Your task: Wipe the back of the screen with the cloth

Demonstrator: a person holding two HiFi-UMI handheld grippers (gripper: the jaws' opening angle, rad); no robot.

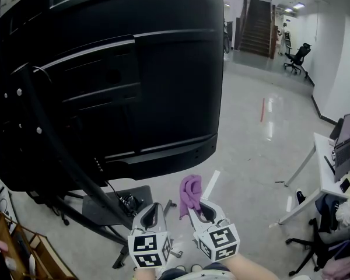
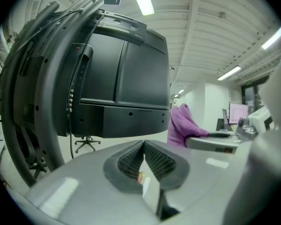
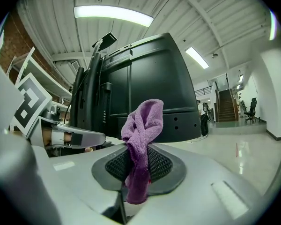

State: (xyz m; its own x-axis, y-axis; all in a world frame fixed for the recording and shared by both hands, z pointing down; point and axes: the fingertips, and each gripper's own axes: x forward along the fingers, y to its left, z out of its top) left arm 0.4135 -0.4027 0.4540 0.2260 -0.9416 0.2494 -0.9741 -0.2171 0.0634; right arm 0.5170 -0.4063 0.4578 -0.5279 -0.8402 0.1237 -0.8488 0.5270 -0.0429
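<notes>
R gripper (image 3: 138, 167) pinched purple cloth (image 3: 142, 125) tight. Cloth stood up out of jaws, long way ran up-down, loose top end pointed twd screen (image 1: 122, 69). L gripper (image 2: 144, 159) squeezed together, nothing in it. Both sat low, under screen's bottom edge, not touching. Black back faced grippers. To wipe well, prob: lift cloth, press soft top flat on back, slide side to side, keep off stand (image 1: 58, 150).

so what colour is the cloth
Purple. The cloth shows best in the right gripper view, pinched in the right gripper.
</notes>
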